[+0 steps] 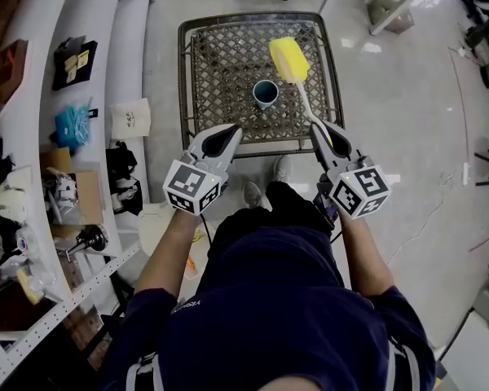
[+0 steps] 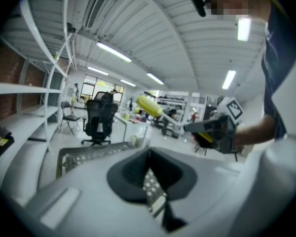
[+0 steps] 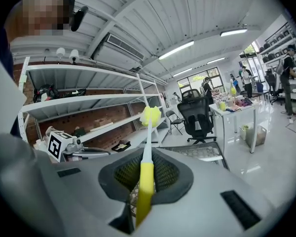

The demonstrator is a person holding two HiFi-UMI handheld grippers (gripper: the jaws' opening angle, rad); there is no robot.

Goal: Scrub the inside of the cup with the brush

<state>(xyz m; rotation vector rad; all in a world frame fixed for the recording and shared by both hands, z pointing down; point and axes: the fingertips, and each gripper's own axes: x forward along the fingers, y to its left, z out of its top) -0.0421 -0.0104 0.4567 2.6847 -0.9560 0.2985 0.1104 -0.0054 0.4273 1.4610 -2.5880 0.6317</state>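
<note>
Brush clamped in right hand-held gripper, above cup.

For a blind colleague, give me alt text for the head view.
A person's right gripper holds a yellow-headed brush over a metal mesh table, beside an upright teal cup. The left gripper, shut and empty, hovers at the table's near edge.

A glossy pale floor surrounds a dark lattice-top table. White metal shelving lines a red brick wall. Tube lights cross the white ribbed ceiling. A black office chair stands near a white desk.
</note>
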